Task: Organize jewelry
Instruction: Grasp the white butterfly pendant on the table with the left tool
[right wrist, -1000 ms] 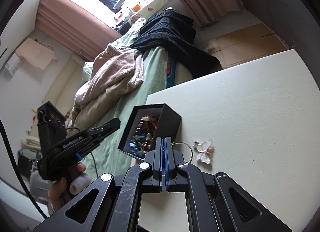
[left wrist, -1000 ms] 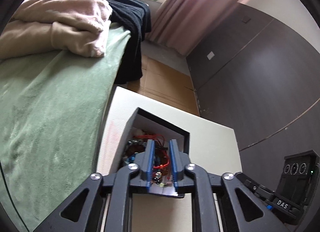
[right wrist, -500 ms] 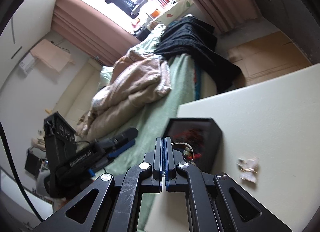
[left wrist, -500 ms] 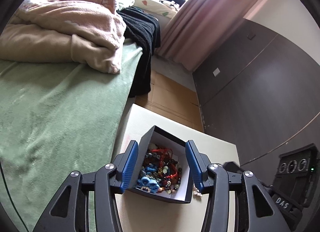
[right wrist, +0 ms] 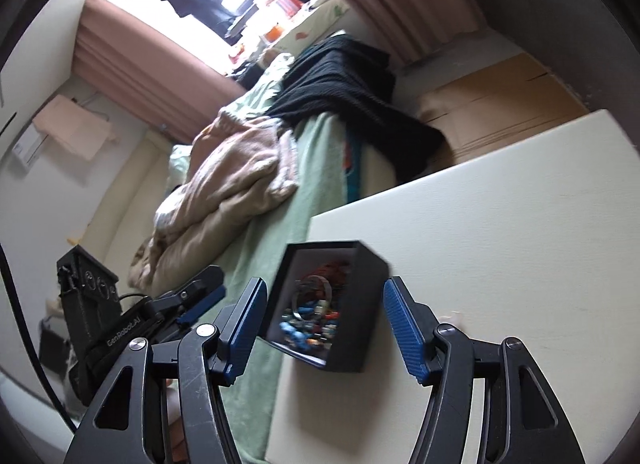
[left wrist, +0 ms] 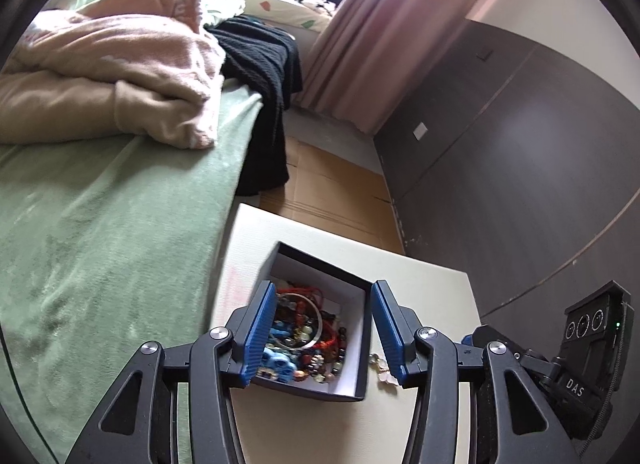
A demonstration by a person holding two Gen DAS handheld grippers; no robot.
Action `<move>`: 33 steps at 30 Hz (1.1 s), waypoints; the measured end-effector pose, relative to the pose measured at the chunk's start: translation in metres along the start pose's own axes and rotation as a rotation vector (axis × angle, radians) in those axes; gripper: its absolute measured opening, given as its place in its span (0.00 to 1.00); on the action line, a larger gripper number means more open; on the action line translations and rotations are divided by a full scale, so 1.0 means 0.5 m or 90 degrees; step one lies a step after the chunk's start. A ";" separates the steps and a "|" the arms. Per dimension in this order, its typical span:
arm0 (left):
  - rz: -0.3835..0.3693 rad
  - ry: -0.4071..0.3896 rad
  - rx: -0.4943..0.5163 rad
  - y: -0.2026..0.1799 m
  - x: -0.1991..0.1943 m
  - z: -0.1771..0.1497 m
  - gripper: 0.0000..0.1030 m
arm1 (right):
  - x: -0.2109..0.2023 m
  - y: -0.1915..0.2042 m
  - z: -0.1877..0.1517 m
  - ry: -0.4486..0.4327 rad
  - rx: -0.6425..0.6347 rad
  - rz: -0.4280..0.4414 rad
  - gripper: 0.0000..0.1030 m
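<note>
Left tongs (left wrist: pixel 324 328): the blue jaws stand partly apart and hold nothing. They hang just above the black box.

Right tongs (right wrist: pixel 324 328): the jaws are opening right now. Nothing is between them. They point down at the black box too.

Black box (left wrist: pixel 352 388): it sits on the white table (left wrist: pixel 432 284), right in front of both tongs, near the table edge by the green bed (left wrist: pixel 100 232). It is full of beads (left wrist: pixel 304 340) in many colors. A thin silver ring (left wrist: pixel 300 318) lies on top of them.

Butterfly charm (left wrist: pixel 384 372): a small pale piece lies on the table, just outside the box wall. In the left view it sits below the right-side finger (left wrist: pixel 386 334). In the right view only a blurry bit (right wrist: pixel 454 317) shows behind the right-side finger.

Which way to go: I think the charm is the last loose piece. It lies to the right of the box, so the right tongs seem to be on its side. They would go a little to the right and down.

Long side: I cannot tell which way the charm's long side runs. It is too small and blurry.
</note>
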State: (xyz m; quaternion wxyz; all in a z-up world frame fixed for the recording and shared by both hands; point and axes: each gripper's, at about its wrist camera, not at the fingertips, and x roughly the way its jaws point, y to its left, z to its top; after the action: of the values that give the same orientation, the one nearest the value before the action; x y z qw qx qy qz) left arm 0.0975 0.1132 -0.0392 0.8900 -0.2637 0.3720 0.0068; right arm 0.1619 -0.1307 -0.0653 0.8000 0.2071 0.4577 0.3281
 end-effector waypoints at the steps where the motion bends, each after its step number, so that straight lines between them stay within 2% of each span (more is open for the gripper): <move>1: -0.002 0.002 0.006 -0.007 0.004 -0.002 0.49 | -0.008 -0.007 0.000 -0.002 0.003 -0.009 0.60; 8: 0.000 0.037 0.081 -0.082 0.042 -0.036 0.49 | -0.063 -0.063 -0.004 0.002 0.023 -0.086 0.60; 17: 0.007 0.111 0.176 -0.185 0.107 -0.104 0.49 | -0.112 -0.117 -0.007 0.000 0.063 -0.130 0.60; 22: 0.029 0.142 0.204 -0.221 0.143 -0.134 0.49 | -0.156 -0.146 -0.005 -0.013 0.084 -0.159 0.60; 29: 0.067 0.200 0.216 -0.247 0.212 -0.176 0.49 | -0.199 -0.185 -0.003 -0.019 0.110 -0.168 0.60; 33: 0.095 0.215 0.213 -0.246 0.245 -0.189 0.48 | -0.220 -0.207 -0.002 -0.025 0.130 -0.165 0.60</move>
State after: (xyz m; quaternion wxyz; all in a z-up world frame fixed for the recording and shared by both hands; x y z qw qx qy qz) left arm 0.1492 -0.0600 -0.1189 0.8435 -0.0821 0.5297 -0.0329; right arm 0.1556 -0.2815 -0.0654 0.8193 0.2328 0.4956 0.1700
